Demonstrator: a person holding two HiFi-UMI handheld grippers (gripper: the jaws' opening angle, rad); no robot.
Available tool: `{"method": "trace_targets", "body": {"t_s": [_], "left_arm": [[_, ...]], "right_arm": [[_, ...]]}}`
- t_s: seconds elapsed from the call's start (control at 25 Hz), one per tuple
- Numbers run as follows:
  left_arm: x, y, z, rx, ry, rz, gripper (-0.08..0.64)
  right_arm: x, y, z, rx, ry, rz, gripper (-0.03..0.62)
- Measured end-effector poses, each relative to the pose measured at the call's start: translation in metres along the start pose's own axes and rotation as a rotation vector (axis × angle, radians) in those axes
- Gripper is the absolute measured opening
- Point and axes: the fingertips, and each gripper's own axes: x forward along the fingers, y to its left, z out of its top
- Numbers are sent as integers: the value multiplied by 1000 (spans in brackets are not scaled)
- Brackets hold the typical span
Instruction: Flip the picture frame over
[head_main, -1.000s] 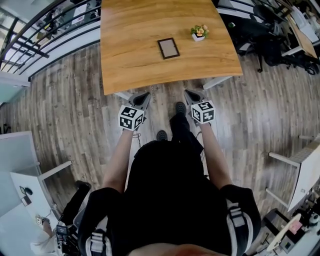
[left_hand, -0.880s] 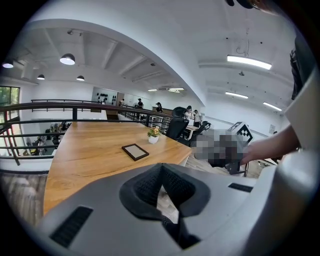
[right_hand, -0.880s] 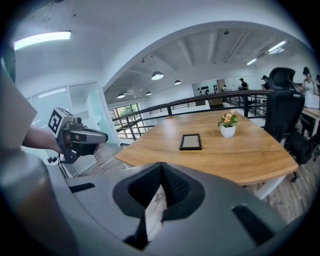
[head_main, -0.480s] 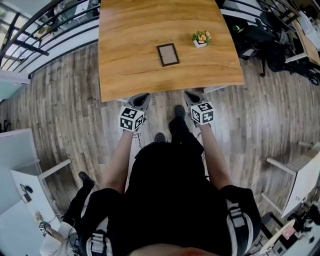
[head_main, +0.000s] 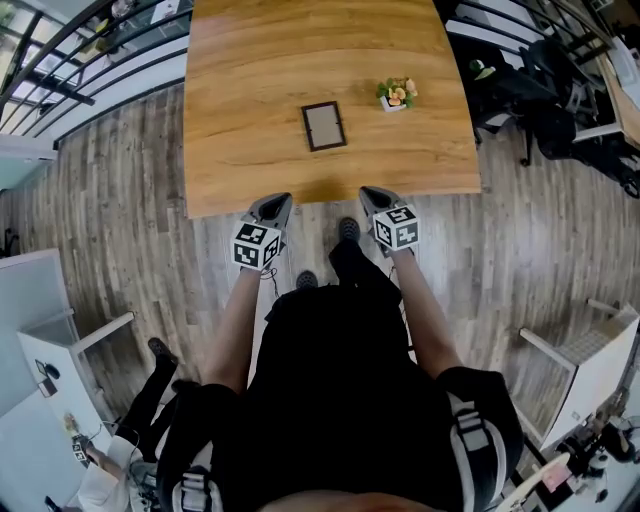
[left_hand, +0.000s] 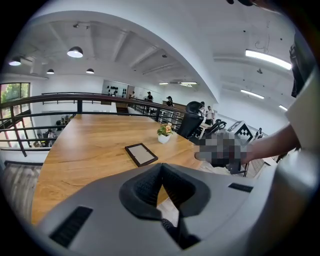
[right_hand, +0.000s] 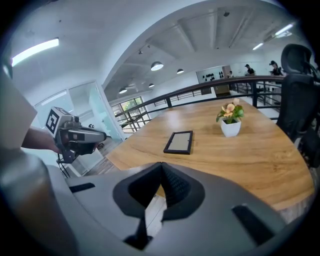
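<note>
We read no print except the black-and-white square markers on the cube of the left gripper (head_main: 273, 205) and the cube of the right gripper (head_main: 372, 197).

The picture frame (head_main: 323, 126) lies flat on the wooden table (head_main: 240, 150), glass side up, with its dark border all round. A small potted plant (head_main: 396, 94) stands near it, to its right. The frame is well apart from both grippers. It lies ahead of them, past the table's near edge, roughly between the two.

In the left gripper view the fingers (left_hand: 145, 187) meet at the tips and grip nothing. The right gripper view shows the same: fingers (right_hand: 175, 187) together, empty, touching nothing. Both grippers sit at the near table edge.
</note>
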Motion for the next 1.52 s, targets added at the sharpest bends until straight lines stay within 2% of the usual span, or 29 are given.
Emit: {"method": "trace_targets", "body": {"t_s": [0.2, 0.44, 0.72, 1.08, 1.52], "left_arm": [[23, 2, 7, -31, 4, 50, 20], [44, 10, 24, -58, -33, 113, 20], [60, 10, 32, -86, -52, 154, 20], [78, 7, 35, -115, -52, 155, 20], [110, 35, 49, -121, -44, 112, 20]], "right_arm": [[13, -21, 6, -34, 49, 54, 8], [38, -34, 24, -107, 83, 133, 8], [52, -47, 47, -156, 80, 178, 8], [46, -62, 37, -141, 113, 172, 8], [56, -75, 48, -122, 129, 122, 7]]}}
